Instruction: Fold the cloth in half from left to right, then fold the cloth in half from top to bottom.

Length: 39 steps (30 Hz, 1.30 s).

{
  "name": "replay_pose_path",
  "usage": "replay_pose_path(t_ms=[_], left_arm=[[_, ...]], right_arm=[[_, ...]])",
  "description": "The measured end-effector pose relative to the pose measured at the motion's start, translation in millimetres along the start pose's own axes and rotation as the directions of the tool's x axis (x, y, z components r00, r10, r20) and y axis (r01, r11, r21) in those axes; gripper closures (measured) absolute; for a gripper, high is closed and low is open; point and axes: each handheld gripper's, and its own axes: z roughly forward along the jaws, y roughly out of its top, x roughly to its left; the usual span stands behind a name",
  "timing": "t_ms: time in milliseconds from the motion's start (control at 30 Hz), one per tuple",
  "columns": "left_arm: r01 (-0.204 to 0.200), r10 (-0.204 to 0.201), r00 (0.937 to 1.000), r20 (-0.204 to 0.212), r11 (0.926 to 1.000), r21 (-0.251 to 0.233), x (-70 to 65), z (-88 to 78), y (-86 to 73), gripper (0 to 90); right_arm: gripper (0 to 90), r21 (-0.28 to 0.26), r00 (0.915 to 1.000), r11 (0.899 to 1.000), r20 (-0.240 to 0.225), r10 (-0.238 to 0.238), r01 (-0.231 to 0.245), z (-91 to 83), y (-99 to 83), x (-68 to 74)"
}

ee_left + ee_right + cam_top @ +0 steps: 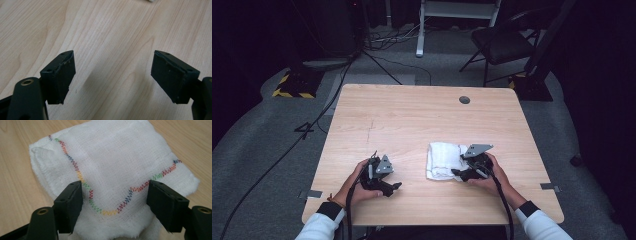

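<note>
Dark room, grey carpet, cables and a folding chair [502, 42] behind — light wood counter [412, 115] in front of you. White cloth [443, 160] lay folded on the counter's near right part, a loose bundle with a multicoloured zigzag hem [110, 211] curving across its top layer.

Your right claw [458, 173] stood at the cloth's near right edge, jaws wide, cloth between and under them but the pads [71, 205] did not pinch it. Your left claw [395, 187] sat well apart to the left over bare wood, jaws wide too, nothing between them.

Judged step: taking hold of the cloth to unfold or refold it. To have done it well, you needed to drop the right claw onto the stitched hem and catch just the top layer — not the whole stack. Gauze looked thin and floppy, so a shallow pinch could have slipped. You also wanted the left claw brought over to the far corner [37, 151] before lifting, else the bundle would likely have dragged across the counter.
</note>
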Motion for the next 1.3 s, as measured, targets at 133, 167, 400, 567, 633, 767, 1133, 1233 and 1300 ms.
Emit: replay_pose_path(t_ms=[133,167,400,567,633,767,1133,1233,1300], left_arm=[[-0.008,0.008,1.0,-0.002,0.9999,0.011,0.6,2.9,-0.5,19.5],[-0.006,0.006,1.0,0.001,0.9999,0.014,1.2,3.3,-0.5,19.3],[0.016,-0.016,0.9998,0.008,0.9999,-0.004,5.0,2.9,-3.1,18.6],[0.023,-0.023,0.9997,0.008,0.9997,-0.001,4.0,4.0,-6.1,18.6],[0.021,-0.021,0.9998,0.006,0.9998,0.0,2.5,5.2,-7.2,18.5],[0.025,-0.025,0.9996,0.013,0.9997,0.0,1.2,6.1,-8.7,18.3],[0.086,-0.083,0.9951,0.053,0.995,-0.05,7.4,6.2,-21.2,16.3],[0.086,-0.083,0.9953,0.05,0.9941,-0.065,7.2,5.9,-23.6,16.4],[0.09,-0.087,0.9951,0.048,0.9938,-0.066,6.9,5.7,-24.0,16.3]], right_arm=[[29.2,-0.001,1.0,1.0,-0.003,0.006,-0.006,6.9,6.5,-8.8],[29.2,-0.002,1.0,1.0,-0.007,0.005,-0.005,8.8,8.1,-10.8],[29.2,0.004,0.9999,1.0,-0.015,0.007,-0.007,19.7,19.3,-24.9],[28.9,0.012,0.9999,1.0,-0.014,0.007,-0.007,24.5,25.9,-30.4],[29.2,0.024,1.0,1.0,-0.006,0.002,-0.002,23.7,27.5,-29.4],[29.4,0.03,1.0,1.0,0.002,0.0,0.0,22.4,28.4,-28.0],[29.7,0.013,0.9985,0.999,0.027,-0.049,0.048,3.7,35.6,-23.6],[29.5,0.015,0.9978,0.998,0.025,-0.061,0.061,-3.5,36.6,-22.3],[29.4,0.016,0.9967,0.997,0.031,-0.075,0.075,-8.6,36.7,-20.0]])
